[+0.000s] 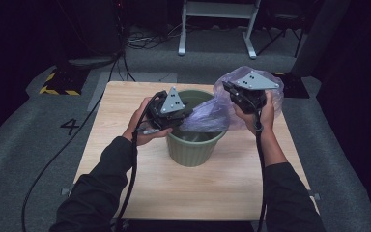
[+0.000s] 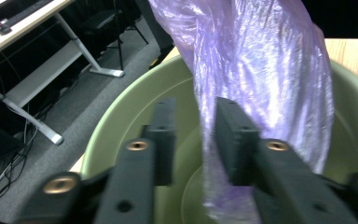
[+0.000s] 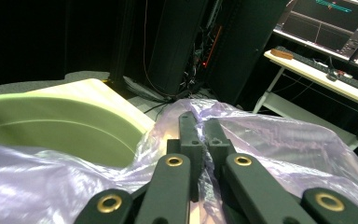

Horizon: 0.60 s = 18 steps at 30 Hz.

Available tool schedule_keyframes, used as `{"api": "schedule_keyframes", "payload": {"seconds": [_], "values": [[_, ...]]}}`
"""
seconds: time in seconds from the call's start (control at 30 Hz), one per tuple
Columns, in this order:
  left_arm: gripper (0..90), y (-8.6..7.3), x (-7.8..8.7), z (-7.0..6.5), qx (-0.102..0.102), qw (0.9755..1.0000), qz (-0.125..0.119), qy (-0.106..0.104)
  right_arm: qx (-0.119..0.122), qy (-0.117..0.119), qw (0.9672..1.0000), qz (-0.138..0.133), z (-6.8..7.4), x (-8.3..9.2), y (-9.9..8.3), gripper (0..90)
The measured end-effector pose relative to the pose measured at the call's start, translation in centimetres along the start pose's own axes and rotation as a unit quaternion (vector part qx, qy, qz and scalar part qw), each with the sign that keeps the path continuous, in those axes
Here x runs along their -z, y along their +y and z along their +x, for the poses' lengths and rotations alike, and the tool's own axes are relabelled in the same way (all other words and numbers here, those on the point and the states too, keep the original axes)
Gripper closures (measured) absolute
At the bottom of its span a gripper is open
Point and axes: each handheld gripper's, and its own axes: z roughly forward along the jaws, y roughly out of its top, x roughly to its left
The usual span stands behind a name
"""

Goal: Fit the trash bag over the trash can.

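While one green bin (image 1: 193,145) is standing mid-table (image 1: 125,188), two grippers are working one purple bag (image 1: 207,116): right gripper (image 3: 200,135) is pinching it; left gripper (image 2: 193,140), jaws parted, is straddling it over the bin.

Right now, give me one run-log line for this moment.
right claw: shut on purple bag | left claw: open, bag edge between jaws | green bin: upright on table

Dim room, dark surroundings; overhead light falls on the pale wooden table (image 1: 125,96). Translucent purple plastic bag (image 2: 261,70) shows glare; near jaws blurred.
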Motion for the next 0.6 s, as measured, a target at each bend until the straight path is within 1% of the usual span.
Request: {"api": "schedule_keyframes", "payload": {"seconds": [0.07, 0.1, 0.13, 0.2, 0.27, 0.3, 0.33, 0.37, 0.4, 0.43, 0.47, 0.5, 0.53, 0.57, 0.6], "values": [[78.1, -0.2, -0.3, 0.5, -0.001, 0.9999, 0.009, 0.009, -0.001, 0.003, 1.0000, -0.004, 0.1, -0.2, 0.1, 90.0], [80.2, -0.2, -0.5, 0.8, 0.000, 0.9998, 0.015, 0.010, 0.000, 0.004, 1.0000, -0.003, 0.2, -0.3, 0.2, 90.0], [80.4, -0.3, -0.6, 1.1, 0.002, 0.9998, 0.019, 0.010, 0.002, 0.007, 1.0000, -0.002, 0.3, -0.4, 0.2, 90.0], [80.2, -0.4, -0.8, 1.5, -0.008, 0.9991, 0.035, 0.024, 0.006, 0.015, 0.9999, -0.001, 0.6, -0.5, 0.4, 90.0], [78.5, -0.7, -1.0, 1.9, -0.001, 0.9986, 0.046, 0.025, 0.012, 0.023, 0.9997, -0.003, 0.9, -0.4, 0.6, 90.0], [77.3, -0.9, -1.2, 2.1, 0.001, 0.9981, 0.057, 0.023, 0.013, 0.029, 0.9995, -0.004, 1.0, -0.3, 0.6, 90.0], [75.0, -1.0, -1.5, 2.2, 0.002, 0.9975, 0.065, 0.026, 0.015, 0.034, 0.9993, -0.003, 1.3, -0.3, 0.5, 90.0], [70.0, -1.2, -1.7, 2.4, 0.006, 0.9968, 0.074, 0.030, 0.021, 0.036, 0.9991, 0.002, 1.6, -0.4, 0.4, 90.0], [61.6, -1.3, -1.9, 2.5, 0.018, 0.9962, 0.081, 0.028, 0.027, 0.037, 0.9989, 0.007, 1.9, -0.4, 0.3, 90.0], [58.1, -1.4, -2.0, 2.6, 0.022, 0.9961, 0.083, 0.023, 0.033, 0.038, 0.9986, 0.012, 2.2, -0.5, 0.1, 90.0], [52.3, -1.2, -1.8, 2.6, 0.025, 0.9960, 0.082, 0.025, 0.035, 0.041, 0.9984, 0.014, 2.4, -0.5, 0.0, 90.0], [41.2, -1.1, -1.6, 2.5, 0.028, 0.9959, 0.080, 0.030, 0.034, 0.048, 0.9981, 0.015, 2.7, -0.6, 0.0, 90.0], [35.9, -1.0, -1.3, 2.5, 0.034, 0.9964, 0.072, 0.029, 0.036, 0.049, 0.9980, 0.014, 2.8, -0.5, 0.0, 90.0], [35.3, -0.9, -0.8, 2.7, 0.045, 0.9973, 0.056, 0.019, 0.038, 0.049, 0.9980, 0.012, 3.0, -0.5, 0.1, 90.0], [31.6, -0.9, -0.5, 2.8, 0.056, 0.9974, 0.045, 0.009, 0.040, 0.051, 0.9978, 0.013, 3.3, -0.5, 0.1, 90.0]]}}
